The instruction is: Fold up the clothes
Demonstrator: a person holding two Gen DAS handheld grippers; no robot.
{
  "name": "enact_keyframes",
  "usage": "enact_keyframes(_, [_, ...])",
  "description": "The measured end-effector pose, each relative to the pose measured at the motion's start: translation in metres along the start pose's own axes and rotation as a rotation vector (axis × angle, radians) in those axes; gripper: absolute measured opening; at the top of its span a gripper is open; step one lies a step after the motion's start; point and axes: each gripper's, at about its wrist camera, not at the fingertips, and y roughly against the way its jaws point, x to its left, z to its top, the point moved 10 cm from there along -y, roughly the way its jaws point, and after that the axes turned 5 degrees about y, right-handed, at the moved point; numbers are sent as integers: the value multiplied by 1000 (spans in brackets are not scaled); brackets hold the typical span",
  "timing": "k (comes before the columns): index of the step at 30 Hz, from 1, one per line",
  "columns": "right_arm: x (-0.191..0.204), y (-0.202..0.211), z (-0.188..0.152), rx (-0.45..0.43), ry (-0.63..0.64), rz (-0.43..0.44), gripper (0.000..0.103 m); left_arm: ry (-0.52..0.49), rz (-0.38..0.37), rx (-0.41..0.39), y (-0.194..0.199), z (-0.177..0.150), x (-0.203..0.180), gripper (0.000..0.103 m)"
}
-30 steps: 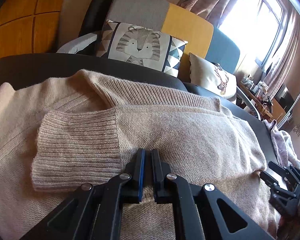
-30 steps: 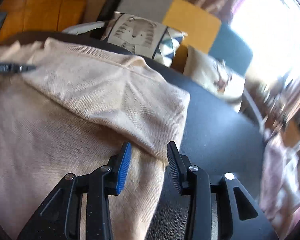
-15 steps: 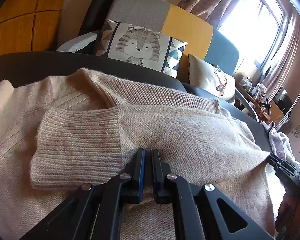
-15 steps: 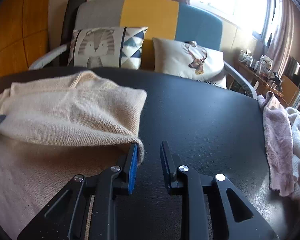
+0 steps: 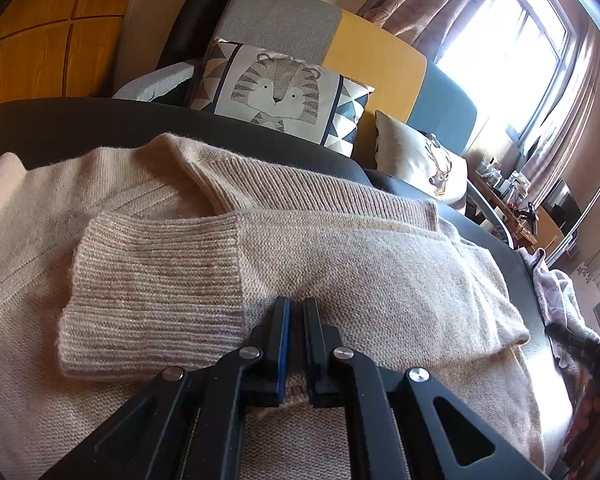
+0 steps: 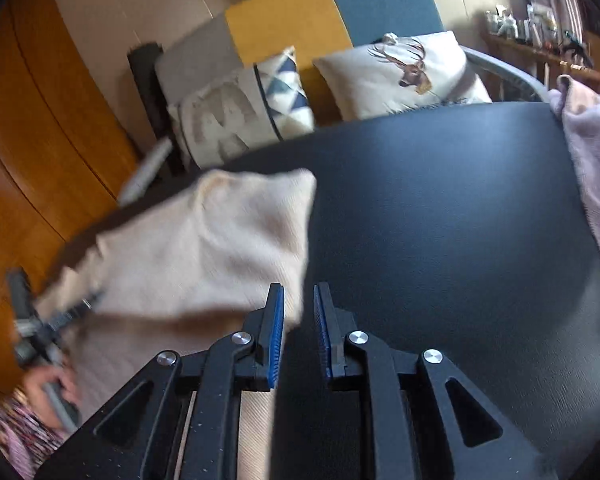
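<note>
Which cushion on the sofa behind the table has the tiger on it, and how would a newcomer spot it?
Look past the black table and the beige sweater to the grey, yellow and blue sofa. Two cushions lean there; the tiger cushion is the left one, against the grey section. Its striped cartoon face and navy triangle borders distinguish it from the plain cream deer cushion.

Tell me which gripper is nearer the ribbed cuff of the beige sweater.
Left. The left gripper sits on the sleeve right beside the ribbed cuff, jaws pinched on the knit. The right gripper is off the sweater's far edge, over the black table, holding nothing.
</note>
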Motion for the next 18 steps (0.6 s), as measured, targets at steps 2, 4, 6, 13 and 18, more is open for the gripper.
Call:
enact_keyframes(2, [15, -16, 11, 3, 45, 26, 17, -3, 3, 0, 0, 0, 0, 6])
enact_keyframes(4, [32, -39, 18, 35, 100, 52, 17, -4, 3, -1, 0, 0, 0, 6])
enact_keyframes(6, [39, -57, 15, 73, 135, 39, 17, -4, 3, -2, 0, 0, 0, 6])
enact_keyframes(13, [22, -97, 10, 142, 198, -73, 11, 3, -5, -6, 0, 0, 1, 6])
enact_keyframes(18, [-18, -94, 12, 106, 65, -88, 3, 19, -22, -6, -1, 0, 3, 7])
